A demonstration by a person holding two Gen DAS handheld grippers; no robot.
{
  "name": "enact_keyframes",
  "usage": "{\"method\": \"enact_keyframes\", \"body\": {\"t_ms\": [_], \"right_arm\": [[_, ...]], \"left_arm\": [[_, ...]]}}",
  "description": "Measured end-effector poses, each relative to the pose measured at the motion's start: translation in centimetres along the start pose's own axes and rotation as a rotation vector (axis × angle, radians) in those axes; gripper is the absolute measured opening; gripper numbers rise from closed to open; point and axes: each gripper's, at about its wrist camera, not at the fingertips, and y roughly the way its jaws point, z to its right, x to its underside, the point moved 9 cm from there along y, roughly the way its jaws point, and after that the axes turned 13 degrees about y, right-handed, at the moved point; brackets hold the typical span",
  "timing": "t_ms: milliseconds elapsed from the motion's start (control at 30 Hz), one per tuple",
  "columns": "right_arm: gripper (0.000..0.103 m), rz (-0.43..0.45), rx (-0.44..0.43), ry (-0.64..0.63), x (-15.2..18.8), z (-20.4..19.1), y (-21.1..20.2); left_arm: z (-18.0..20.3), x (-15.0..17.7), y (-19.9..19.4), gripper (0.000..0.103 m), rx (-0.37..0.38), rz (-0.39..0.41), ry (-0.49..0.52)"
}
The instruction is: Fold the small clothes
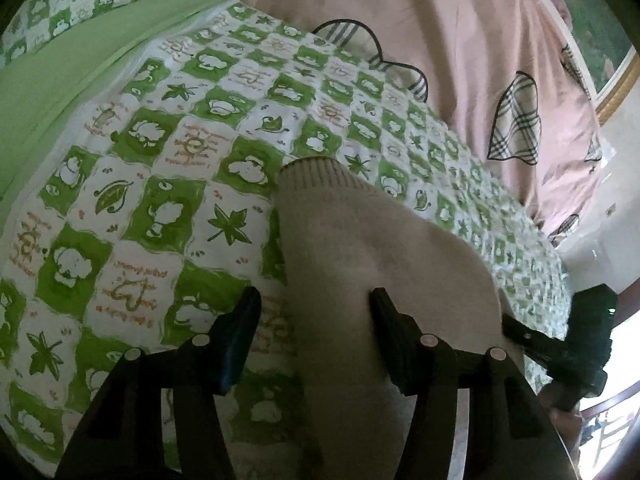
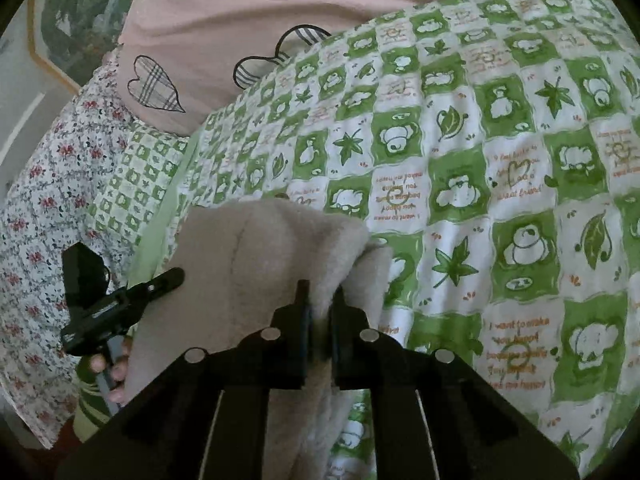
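Note:
A beige knit garment (image 1: 360, 248) with a ribbed cuff hangs over the green and white patterned bed cover (image 1: 168, 152). My left gripper (image 1: 316, 300) is open, its right finger touching the cloth and its left finger over the cover. My right gripper (image 2: 320, 304) is shut on a bunched fold of the same beige garment (image 2: 260, 256). The right gripper also shows at the right edge of the left wrist view (image 1: 568, 344). The left gripper shows at the left of the right wrist view (image 2: 120, 300), its finger against the cloth's edge.
A pink quilt (image 1: 440, 40) with plaid heart patches lies along the far side of the bed. A floral sheet (image 2: 52, 184) and a framed picture (image 2: 76, 16) lie to the left in the right wrist view. A plain green cloth (image 1: 60, 80) lies at the left.

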Motion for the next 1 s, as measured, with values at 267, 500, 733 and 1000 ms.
{"method": "enact_keyframes", "body": {"t_ms": [267,500,733,1000], "right_arm": [[0.039,0.032,-0.022,-0.011,3.0,-0.9,-5.4],[0.039,0.017,-0.038,-0.017,9.3,-0.4,-8.9],[0.039,0.013,-0.044,0.018,14.0,0.7,-11.2],[0.042,-0.005,-0.057,-0.078,16.2,-0.9,-11.1]], "left_arm": [[3.9,2.9,-6.8,0.053,0.011,0.065,0.096],[7.3,10.5,-13.3,0.053,0.048,0.080,0.168],[8.2,17.2,-15.7,0.056,0.093,0.057,0.165],[7.7,20.8,-13.9,0.064,0.018,0.016,0.217]]}}
